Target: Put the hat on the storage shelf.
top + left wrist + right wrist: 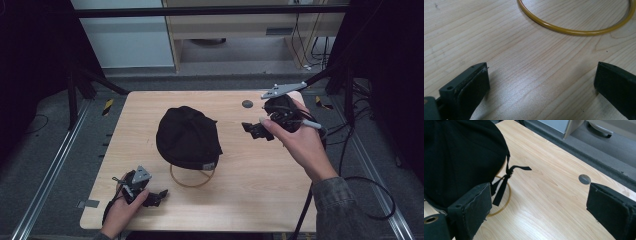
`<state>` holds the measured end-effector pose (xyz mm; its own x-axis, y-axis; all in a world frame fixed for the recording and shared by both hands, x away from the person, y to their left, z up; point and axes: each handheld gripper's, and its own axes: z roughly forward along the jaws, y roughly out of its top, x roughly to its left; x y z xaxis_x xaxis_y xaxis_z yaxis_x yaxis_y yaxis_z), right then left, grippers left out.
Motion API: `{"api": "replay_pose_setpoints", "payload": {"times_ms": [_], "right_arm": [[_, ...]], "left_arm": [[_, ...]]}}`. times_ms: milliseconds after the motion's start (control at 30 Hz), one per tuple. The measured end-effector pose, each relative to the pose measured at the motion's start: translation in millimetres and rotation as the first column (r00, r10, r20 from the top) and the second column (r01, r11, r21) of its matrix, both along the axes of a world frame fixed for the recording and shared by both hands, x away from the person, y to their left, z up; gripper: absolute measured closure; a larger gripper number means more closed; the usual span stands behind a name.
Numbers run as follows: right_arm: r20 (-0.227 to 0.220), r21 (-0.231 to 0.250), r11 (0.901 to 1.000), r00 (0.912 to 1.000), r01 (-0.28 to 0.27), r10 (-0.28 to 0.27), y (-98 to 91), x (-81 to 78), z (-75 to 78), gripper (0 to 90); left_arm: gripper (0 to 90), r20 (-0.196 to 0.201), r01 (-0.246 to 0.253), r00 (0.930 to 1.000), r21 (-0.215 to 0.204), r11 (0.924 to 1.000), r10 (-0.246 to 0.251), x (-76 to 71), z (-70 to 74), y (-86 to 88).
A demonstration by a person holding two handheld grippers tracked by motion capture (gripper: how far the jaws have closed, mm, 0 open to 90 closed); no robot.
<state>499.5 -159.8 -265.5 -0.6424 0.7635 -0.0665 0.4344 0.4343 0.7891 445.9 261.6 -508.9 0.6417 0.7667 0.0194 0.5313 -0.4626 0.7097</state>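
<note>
Both tools gape wide over grained wood; soft black cap [187, 136] seemingly rests on thin yellow ring [574, 31].

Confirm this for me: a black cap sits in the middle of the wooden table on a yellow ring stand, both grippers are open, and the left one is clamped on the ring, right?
Not quite. The left gripper isn't clamped on the yellow ring: the left gripper view shows its jaws spread over bare table, with the ring lying ahead of them, untouched. The rest holds: the black cap sits mid-table on that ring, and the right gripper is open too.
</note>
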Motion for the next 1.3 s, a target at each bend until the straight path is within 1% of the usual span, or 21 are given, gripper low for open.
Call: {"api": "replay_pose_setpoints", "payload": {"times_ms": [100, 233, 367, 500, 600, 633, 667, 733, 767, 800, 867, 933, 1100, 1133, 1167, 1300], "right_arm": [[-0.006, -0.008, 0.9999, 0.9999, 0.011, -0.011, -3.1, -0.5, -3.8, 9.3], [-0.012, 0.008, 0.9997, 0.9997, 0.022, -0.022, -7.8, -0.8, -10.8, 9.2], [-0.017, -0.002, 0.9993, 0.9992, 0.037, -0.037, -12.8, -1.8, -19.4, 8.7], [-0.019, 0.009, 0.9983, 0.9982, 0.057, -0.057, -20.6, -3.4, -29.1, 8.6], [-0.008, 0.024, 0.9968, 0.9971, 0.076, -0.076, -26.8, -4.6, -38.1, 8.7], [-0.003, 0.035, 0.9953, 0.9960, 0.090, -0.090, -29.6, -5.2, -43.8, 8.6], [-0.003, 0.035, 0.9953, 0.9960, 0.090, -0.090, -29.6, -5.2, -43.8, 8.6], [0.003, 0.038, 0.9943, 0.9950, 0.100, -0.100, -31.8, -5.6, -48.6, 8.6], [-0.003, 0.036, 0.9937, 0.9944, 0.106, -0.106, -33.6, -5.7, -54.9, 8.5], [-0.003, 0.036, 0.9937, 0.9944, 0.106, -0.106, -33.6, -5.7, -54.9, 8.5], [-0.002, 0.029, 0.9934, 0.9939, 0.111, -0.111, -35.3, -6.0, -60.7, 8.5], [-0.010, 0.037, 0.9928, 0.9934, 0.114, -0.114, -37.3, -6.5, -67.1, 8.5], [-0.021, 0.038, 0.9922, 0.9928, 0.119, -0.118, -40.3, -8.0, -81.1, 8.5], [-0.024, 0.044, 0.9919, 0.9927, 0.119, -0.118, -41.4, -9.0, -85.8, 8.5], [-0.024, 0.044, 0.9919, 0.9927, 0.119, -0.118, -41.4, -9.0, -85.8, 8.5], [-0.036, 0.046, 0.9910, 0.9916, 0.126, -0.124, -44.0, -11.1, -97.7, 8.5]], "left_arm": [[0.0, 0.000, 0.000, 1.0000, 0.000, 1.0000, 0.000, 0.0, 0.0, 0.0], [0.0, 0.001, 0.003, 1.0000, 0.000, 1.0000, -0.003, -0.2, -0.1, -0.3], [0.0, -0.001, 0.005, 1.0000, -0.002, 1.0000, -0.005, -0.5, -0.1, -0.8], [0.0, -0.002, 0.004, 1.0000, -0.004, 1.0000, -0.004, -0.7, -0.2, -1.2], [0.0, -0.003, 0.008, 1.0000, -0.001, 1.0000, -0.008, -0.8, -0.1, -1.2], [0.0, -0.002, 0.008, 1.0000, 0.002, 1.0000, -0.008, -0.8, 0.0, -1.3], [0.0, -0.002, 0.008, 1.0000, 0.002, 1.0000, -0.008, -0.8, 0.0, -1.3], [0.0, -0.001, 0.008, 1.0000, 0.001, 1.0000, -0.008, -0.8, 0.0, -1.3], [0.0, -0.002, 0.009, 1.0000, 0.001, 1.0000, -0.009, -0.8, 0.0, -1.3], [0.0, -0.002, 0.008, 1.0000, 0.000, 1.0000, -0.008, -0.9, -0.1, -1.5], [0.0, -0.003, 0.009, 1.0000, 0.000, 1.0000, -0.009, -0.9, -0.1, -1.5], [0.0, -0.003, 0.009, 1.0000, 0.000, 1.0000, -0.009, -0.9, -0.1, -1.5], [0.0, -0.003, 0.009, 1.0000, 0.000, 1.0000, -0.009, -0.9, 0.0, -1.5], [0.0, -0.003, 0.009, 1.0000, 0.000, 1.0000, -0.009, -0.9, 0.0, -1.5], [0.0, -0.003, 0.009, 1.0000, 0.000, 1.0000, -0.009, -0.9, -0.1, -1.5], [0.0, -0.003, 0.009, 1.0000, 0.000, 1.0000, -0.009, -0.9, -0.1, -1.5]]}}
